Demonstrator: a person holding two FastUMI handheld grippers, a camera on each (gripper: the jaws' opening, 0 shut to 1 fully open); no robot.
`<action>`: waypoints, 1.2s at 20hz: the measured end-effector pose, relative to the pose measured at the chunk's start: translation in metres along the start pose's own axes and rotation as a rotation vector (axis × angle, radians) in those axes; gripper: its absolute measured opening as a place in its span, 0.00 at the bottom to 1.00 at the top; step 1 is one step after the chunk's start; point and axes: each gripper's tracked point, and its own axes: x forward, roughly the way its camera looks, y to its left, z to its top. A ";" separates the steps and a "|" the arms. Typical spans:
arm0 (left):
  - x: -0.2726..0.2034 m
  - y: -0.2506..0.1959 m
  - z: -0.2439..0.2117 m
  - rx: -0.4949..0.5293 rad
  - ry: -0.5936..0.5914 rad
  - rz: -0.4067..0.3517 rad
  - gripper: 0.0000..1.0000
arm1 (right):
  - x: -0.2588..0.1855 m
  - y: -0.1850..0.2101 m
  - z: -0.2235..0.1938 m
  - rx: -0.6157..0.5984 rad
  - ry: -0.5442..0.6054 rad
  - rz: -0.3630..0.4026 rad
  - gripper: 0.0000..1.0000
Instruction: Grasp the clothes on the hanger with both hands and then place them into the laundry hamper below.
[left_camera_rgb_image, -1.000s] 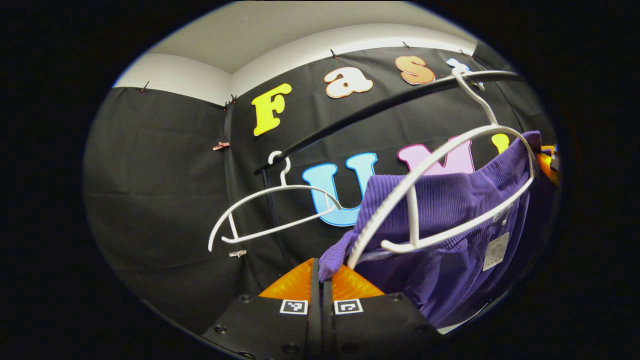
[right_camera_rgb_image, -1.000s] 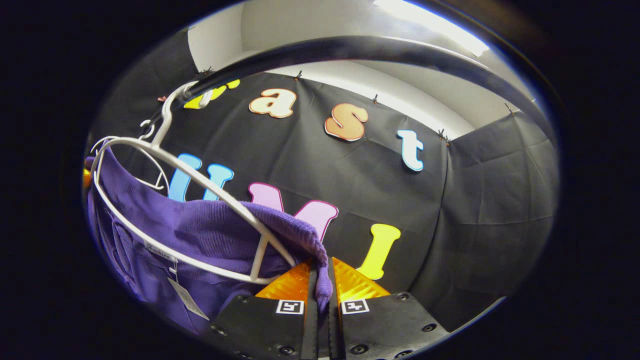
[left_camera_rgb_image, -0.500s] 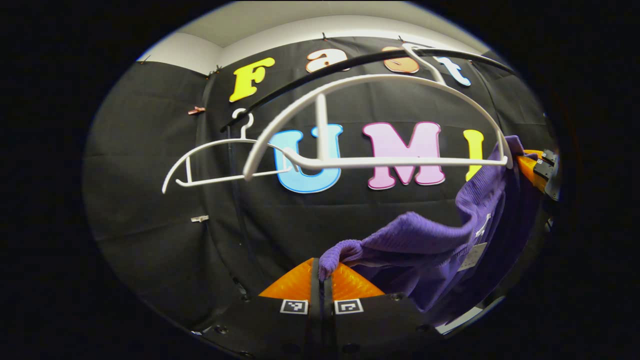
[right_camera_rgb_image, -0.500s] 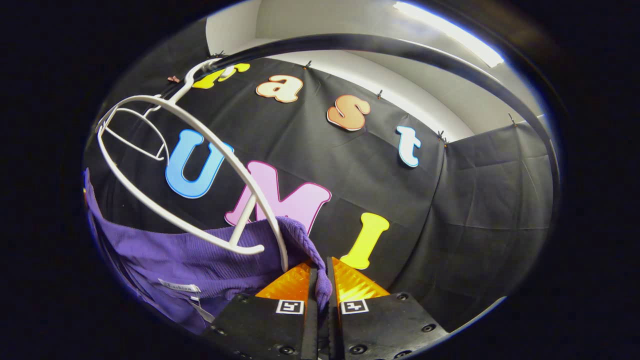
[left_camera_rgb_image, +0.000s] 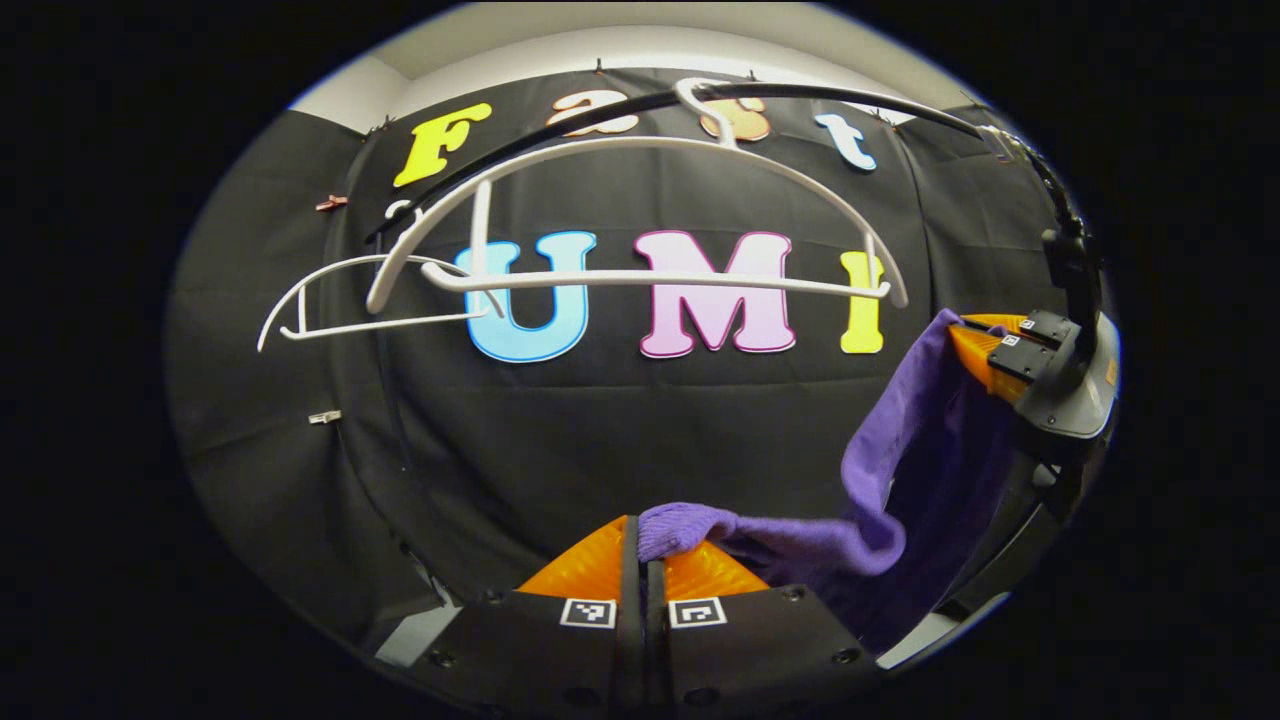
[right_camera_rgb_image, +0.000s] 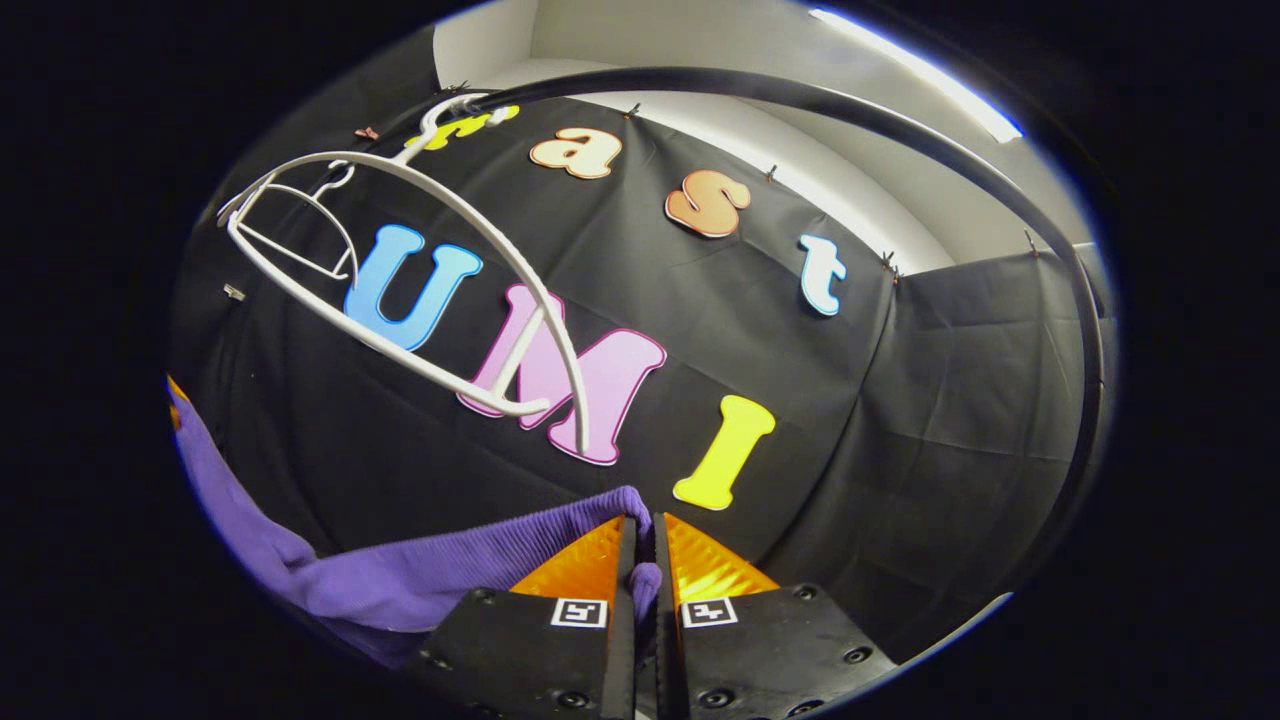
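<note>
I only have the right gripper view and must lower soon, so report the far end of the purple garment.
Observer: In the left gripper view the left gripper is shut on the purple garment.
Operator: Tell me how the cloth lies between the grippers.
Observer: It sags low, then rises to the right gripper.
Operator: Confirm the hanger is free.
Observer: The near white hanger hangs bare on the black rail; a second white hanger hangs behind it.

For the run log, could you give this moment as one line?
phase: lowering | purple garment off white hanger | left gripper shut on garment | right gripper shut on garment
</note>
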 end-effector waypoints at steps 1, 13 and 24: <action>-0.005 -0.001 0.002 -0.003 -0.007 -0.006 0.05 | -0.010 0.019 0.007 0.001 -0.028 0.060 0.12; -0.026 -0.004 -0.029 0.001 0.068 -0.036 0.05 | -0.091 0.150 0.018 0.078 -0.024 0.463 0.13; -0.046 -0.020 -0.183 -0.068 0.517 -0.110 0.05 | -0.140 0.179 -0.061 0.229 0.256 0.599 0.08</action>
